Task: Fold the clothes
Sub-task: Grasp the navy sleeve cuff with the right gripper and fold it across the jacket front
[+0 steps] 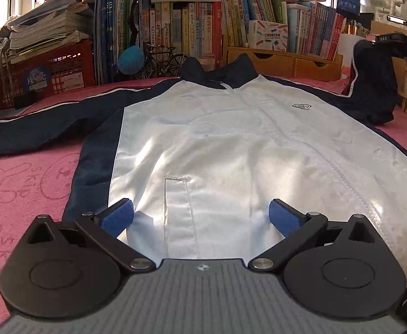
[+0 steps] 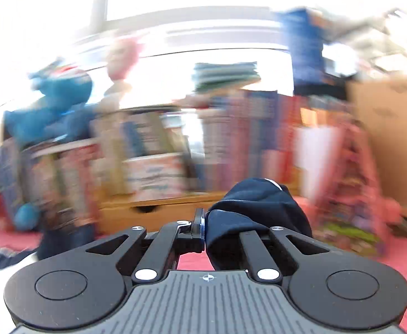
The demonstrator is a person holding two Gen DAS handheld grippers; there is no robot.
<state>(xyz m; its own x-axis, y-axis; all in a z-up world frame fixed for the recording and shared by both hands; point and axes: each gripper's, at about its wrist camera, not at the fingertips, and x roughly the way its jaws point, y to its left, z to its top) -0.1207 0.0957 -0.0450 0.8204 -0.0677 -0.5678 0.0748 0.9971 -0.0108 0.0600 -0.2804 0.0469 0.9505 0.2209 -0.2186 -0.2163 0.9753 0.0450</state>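
Between the pinched blue pads of the right gripper point(image 2: 203, 229), a dark navy sleeve point(image 2: 256, 217) rises off the white-and-navy zip jacket point(image 1: 231, 144), likely to fold inward. Left gripper point(image 1: 200, 217) gapes empty above the jacket's hem, which lies flat on a pink towel point(image 1: 22, 183).

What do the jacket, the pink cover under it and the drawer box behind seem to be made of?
Jacket: probably thin synthetic woven cloth; its white front shines faintly and shows fine crinkles.
Pink cover: likely terry towelling; the surface looks matt and fuzzy, with pressed-in drawings.
Drawer box: seemingly light wood, smooth, warm tan; grain cannot be seen.
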